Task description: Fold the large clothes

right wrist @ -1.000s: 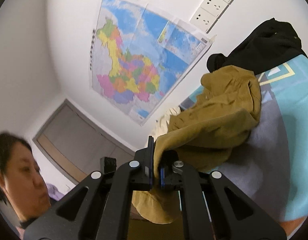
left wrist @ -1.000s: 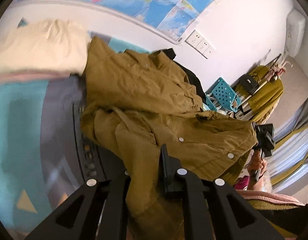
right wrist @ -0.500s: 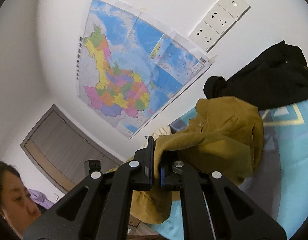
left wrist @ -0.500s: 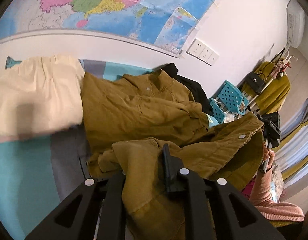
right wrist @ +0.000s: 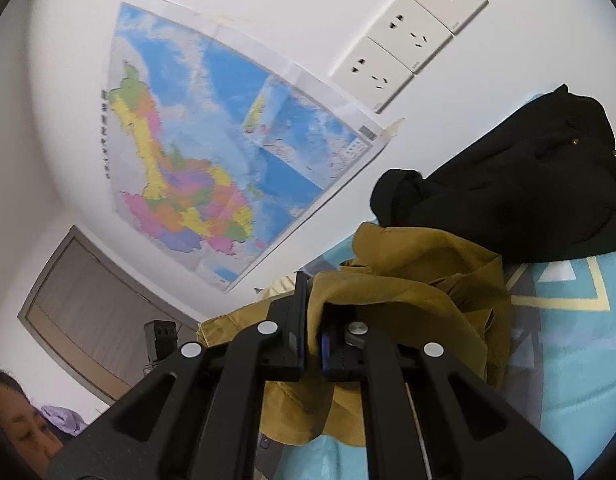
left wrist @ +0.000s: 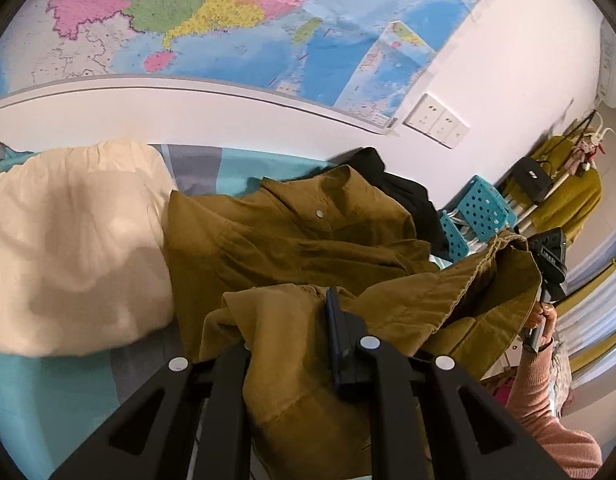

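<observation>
Left wrist view: the left gripper [left wrist: 292, 320] has its jaws nearly closed on a thick fold of the jacket [left wrist: 292, 240]. The cloth fills the gap between the fingers and hangs down over them. Only the right finger [left wrist: 340, 344] shows clearly; the other one is under the fabric. The jacket lies on the bed [left wrist: 48, 392], with its collar toward the wall [left wrist: 488, 80] and one snap button facing up. Its left edge touches the cream pillow [left wrist: 72, 240]. Behind the collar a black garment [left wrist: 404, 192] lies against the wall. The lifted hem of the jacket goes to the right, up to the right gripper [left wrist: 548, 256], which a hand [left wrist: 542, 316] in a pink sleeve holds. Free bed surface shows only at lower left, below the pillow. At the far right there are a teal crate [left wrist: 482, 212] and a rack with clothes [left wrist: 564, 196], well apart from the bed.

Right wrist view: the right gripper [right wrist: 312, 336] is closed tight on an edge of the jacket [right wrist: 420, 276]; the cloth is pinched between the two pads and bulges over the right finger. The jacket rises from the bed [right wrist: 580, 352] in a heap. The black garment [right wrist: 516, 196] sits just behind it, touching it. On the right of the heap the bedcover is free. Above, the wall carries a map [right wrist: 212, 160] and sockets [right wrist: 408, 36].
</observation>
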The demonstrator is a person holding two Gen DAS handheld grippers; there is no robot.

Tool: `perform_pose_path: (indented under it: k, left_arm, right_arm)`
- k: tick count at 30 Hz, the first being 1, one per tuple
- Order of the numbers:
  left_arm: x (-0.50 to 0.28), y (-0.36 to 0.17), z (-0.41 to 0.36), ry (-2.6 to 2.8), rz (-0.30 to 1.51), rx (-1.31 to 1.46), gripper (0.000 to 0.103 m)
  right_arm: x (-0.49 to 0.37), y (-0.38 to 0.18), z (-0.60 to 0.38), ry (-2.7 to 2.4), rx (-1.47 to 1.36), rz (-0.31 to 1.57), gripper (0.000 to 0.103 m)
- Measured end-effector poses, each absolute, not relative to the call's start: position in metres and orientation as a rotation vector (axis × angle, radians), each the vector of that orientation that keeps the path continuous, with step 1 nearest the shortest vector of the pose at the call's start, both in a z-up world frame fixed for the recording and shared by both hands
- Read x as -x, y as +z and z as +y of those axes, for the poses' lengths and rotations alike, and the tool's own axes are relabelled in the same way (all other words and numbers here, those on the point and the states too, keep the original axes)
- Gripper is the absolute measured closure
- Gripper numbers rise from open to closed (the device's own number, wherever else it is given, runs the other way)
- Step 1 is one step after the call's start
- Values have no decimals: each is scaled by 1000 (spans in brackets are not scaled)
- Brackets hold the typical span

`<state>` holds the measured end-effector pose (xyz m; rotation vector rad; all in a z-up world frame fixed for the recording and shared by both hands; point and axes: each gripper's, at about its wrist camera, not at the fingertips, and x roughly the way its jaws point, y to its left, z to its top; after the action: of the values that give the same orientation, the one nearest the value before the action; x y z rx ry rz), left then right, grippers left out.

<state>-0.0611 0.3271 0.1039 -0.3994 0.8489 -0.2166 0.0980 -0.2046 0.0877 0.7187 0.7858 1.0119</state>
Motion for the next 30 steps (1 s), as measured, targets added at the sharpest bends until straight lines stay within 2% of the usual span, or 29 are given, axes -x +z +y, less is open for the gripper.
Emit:
perform_pose_path:
  k: [30]
  left_arm:
    - [-59, 43, 369, -102, 1029, 489, 88]
  right_arm:
    - [-199, 42, -152, 843, -698, 978, 97]
